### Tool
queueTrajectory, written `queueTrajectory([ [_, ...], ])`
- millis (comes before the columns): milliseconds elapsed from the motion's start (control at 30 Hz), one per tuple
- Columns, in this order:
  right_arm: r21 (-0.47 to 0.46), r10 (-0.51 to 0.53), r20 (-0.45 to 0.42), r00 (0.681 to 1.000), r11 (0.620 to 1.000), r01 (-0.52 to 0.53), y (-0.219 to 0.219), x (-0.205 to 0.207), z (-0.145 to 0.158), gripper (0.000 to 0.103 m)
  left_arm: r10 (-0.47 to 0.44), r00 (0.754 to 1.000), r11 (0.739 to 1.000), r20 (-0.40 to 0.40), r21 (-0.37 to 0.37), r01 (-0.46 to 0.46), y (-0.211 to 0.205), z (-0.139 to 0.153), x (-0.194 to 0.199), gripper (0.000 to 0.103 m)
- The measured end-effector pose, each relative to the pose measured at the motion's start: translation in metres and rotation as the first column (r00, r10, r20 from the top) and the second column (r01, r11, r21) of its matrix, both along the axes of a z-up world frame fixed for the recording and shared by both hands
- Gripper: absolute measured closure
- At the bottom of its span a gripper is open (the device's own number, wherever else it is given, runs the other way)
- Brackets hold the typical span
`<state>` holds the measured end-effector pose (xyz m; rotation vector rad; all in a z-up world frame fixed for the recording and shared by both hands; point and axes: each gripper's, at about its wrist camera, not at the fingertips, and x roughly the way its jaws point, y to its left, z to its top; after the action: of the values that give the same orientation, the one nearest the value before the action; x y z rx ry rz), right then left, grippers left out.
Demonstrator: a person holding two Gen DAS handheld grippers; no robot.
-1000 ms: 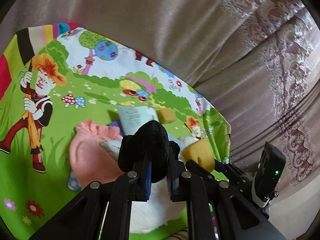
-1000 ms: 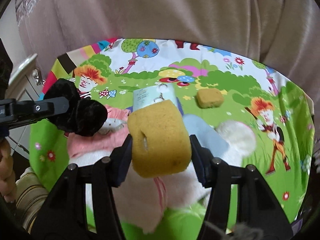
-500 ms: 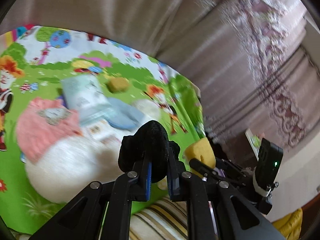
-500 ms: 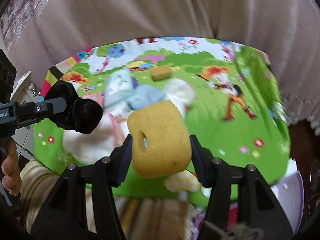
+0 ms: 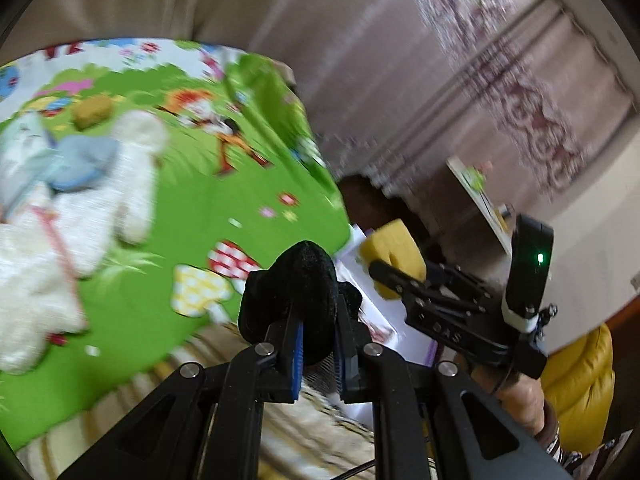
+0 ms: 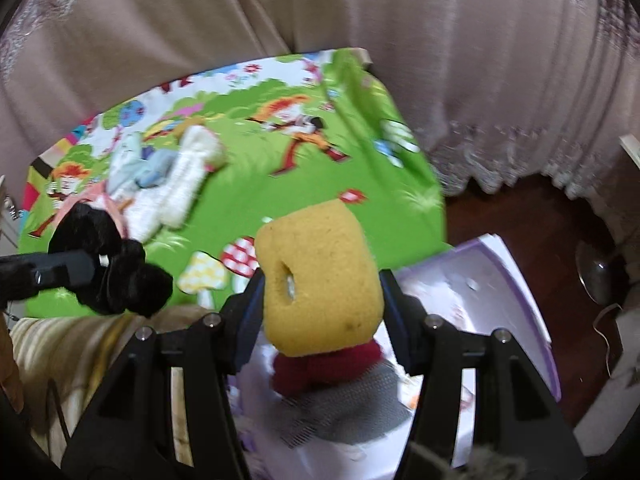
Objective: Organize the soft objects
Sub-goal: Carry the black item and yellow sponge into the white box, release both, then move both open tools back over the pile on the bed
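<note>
carrying two soft pieces to the box: set them down, don't fling them

the left gripper (image 5: 318, 330) is pinched tight on a black fuzzy velvet scrunchie (image 5: 292, 292), its blue-lined fingers pressed into the bunched fabric. the right gripper (image 6: 320, 292) squeezes a thick yellow foam sponge with a hole through it (image 6: 318, 280) between both fingers, and the foam bulges a little at the sides. both are held in the air past the edge of the green cartoon-print mat (image 6: 280, 184), with the sponge above a lilac-walled storage box (image 6: 516, 280) that already holds a dark red knitted item (image 6: 326, 364) and something grey beneath it.

the step in hand looks like the drop-off into that box. to do it well, i would bring each gripper low over the open box before letting go, since light foam and fabric can bounce or snag on a finger. the sponge is already over the opening; the scrunchie sits further left, nearer the striped cushion (image 6: 60, 344), so it likely needs to travel right first. release one at a time, keeping the two grippers from crossing.

a white fluffy plush toy (image 5: 80, 208), a pale blue cloth (image 5: 84, 160) and a small yellow sponge block (image 5: 93, 111) lie on the mat, apparently left to sort.
</note>
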<state>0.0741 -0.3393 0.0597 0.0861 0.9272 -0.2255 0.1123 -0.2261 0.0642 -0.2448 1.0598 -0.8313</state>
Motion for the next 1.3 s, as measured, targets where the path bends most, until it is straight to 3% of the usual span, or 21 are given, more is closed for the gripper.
queueTrajectory([
  [367, -0.074, -0.148, -0.013, 0.989, 0.986, 0.147, -0.049, -0.043, 0.002, 0.044, -0.16, 0.987, 0.986, -0.035, 0.036, 0.161, -0.066, -0.017, -0.028, 0.088],
  [467, -0.086, -0.178, -0.024, 0.984, 0.981, 0.176, -0.056, -0.047, 0.001, 0.041, -0.168, 0.984, 0.984, -0.059, 0.047, 0.171, -0.069, -0.024, -0.026, 0.069],
  [533, -0.089, -0.195, -0.032, 0.98, 0.977, 0.191, -0.059, -0.049, -0.001, 0.03, -0.173, 0.982, 0.984, -0.077, 0.04, 0.176, -0.07, -0.028, -0.025, 0.058],
  [600, -0.08, -0.201, -0.033, 0.979, 0.977, 0.198, -0.061, -0.05, -0.002, 0.019, -0.174, 0.982, 0.983, -0.077, 0.045, 0.177, -0.071, -0.029, -0.025, 0.054],
  [700, -0.067, -0.198, -0.029, 0.98, 0.978, 0.195, -0.061, -0.049, -0.002, 0.018, -0.163, 0.984, 0.985, -0.07, 0.053, 0.167, -0.07, -0.029, -0.025, 0.052],
  [1067, -0.031, -0.147, -0.026, 0.989, 0.989, 0.146, -0.037, -0.035, 0.0, 0.017, -0.02, 0.998, 0.998, -0.052, 0.054, 0.023, -0.012, -0.02, -0.003, 0.05],
  [1300, -0.012, -0.092, -0.024, 0.995, 0.996, 0.092, -0.016, -0.02, 0.002, 0.017, 0.197, 0.979, 0.98, -0.048, 0.024, -0.196, 0.07, -0.012, 0.026, 0.049],
])
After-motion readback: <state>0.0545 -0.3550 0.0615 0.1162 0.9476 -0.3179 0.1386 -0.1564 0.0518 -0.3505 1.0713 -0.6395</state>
